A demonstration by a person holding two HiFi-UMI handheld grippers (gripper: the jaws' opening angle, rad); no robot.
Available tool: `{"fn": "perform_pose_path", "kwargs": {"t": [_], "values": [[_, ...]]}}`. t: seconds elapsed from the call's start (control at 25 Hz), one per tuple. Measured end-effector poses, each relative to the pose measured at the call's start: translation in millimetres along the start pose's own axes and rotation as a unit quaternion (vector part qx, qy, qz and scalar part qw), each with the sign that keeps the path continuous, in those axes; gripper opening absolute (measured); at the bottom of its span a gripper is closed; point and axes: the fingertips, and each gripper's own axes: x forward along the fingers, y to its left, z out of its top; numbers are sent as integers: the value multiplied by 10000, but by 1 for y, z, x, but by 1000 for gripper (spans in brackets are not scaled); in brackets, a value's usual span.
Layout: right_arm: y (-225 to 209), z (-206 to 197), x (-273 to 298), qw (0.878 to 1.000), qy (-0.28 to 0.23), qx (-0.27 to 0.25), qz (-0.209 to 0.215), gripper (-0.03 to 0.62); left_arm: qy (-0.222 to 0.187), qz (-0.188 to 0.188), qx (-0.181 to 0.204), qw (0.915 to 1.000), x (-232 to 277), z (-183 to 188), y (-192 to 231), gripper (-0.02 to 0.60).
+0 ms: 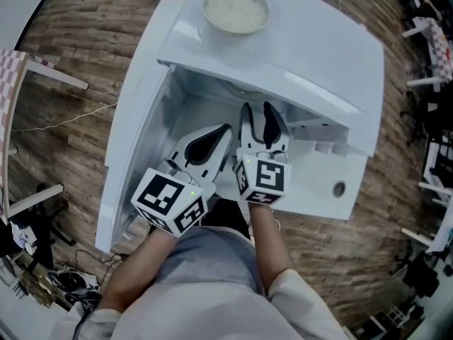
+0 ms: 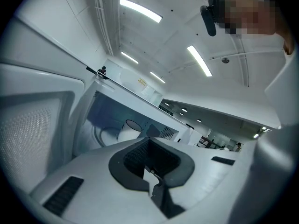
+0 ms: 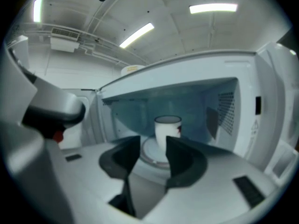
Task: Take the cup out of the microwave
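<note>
The microwave door [image 1: 131,129] stands open at 9 o'clock of the cavity. Just beside it the left tool [image 1: 224,132] points into the opening, with its jaws pressed together on nothing. At its 3 o'clock the right tool [image 3: 153,143] has its jaws spread and empty. The cup [image 3: 167,130] stands upright on the round plate [image 3: 148,150] deep inside the microwave [image 3: 196,71], between 12 and 1 o'clock from the right tool and not touched.

I think the danger is this offset. The right-hand jaw could strike the cup wall and tip it, or slide it off the plate. The two tools are also close together, so they could bump in the opening. A hard knock could shake the bowl [image 1: 236,9] on top.
</note>
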Motion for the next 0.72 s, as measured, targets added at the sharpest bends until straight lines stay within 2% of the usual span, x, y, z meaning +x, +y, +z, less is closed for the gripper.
{"fn": "perform_pose_path", "kwargs": {"t": [0.32, 0.72], "values": [[-12, -10, 17, 9998, 114, 19, -131, 219, 33, 12, -102, 9999, 5, -2, 1, 9], [-19, -12, 41, 9994, 201, 68, -262, 255, 90, 57, -115, 9999, 5, -3, 7, 9]]}}
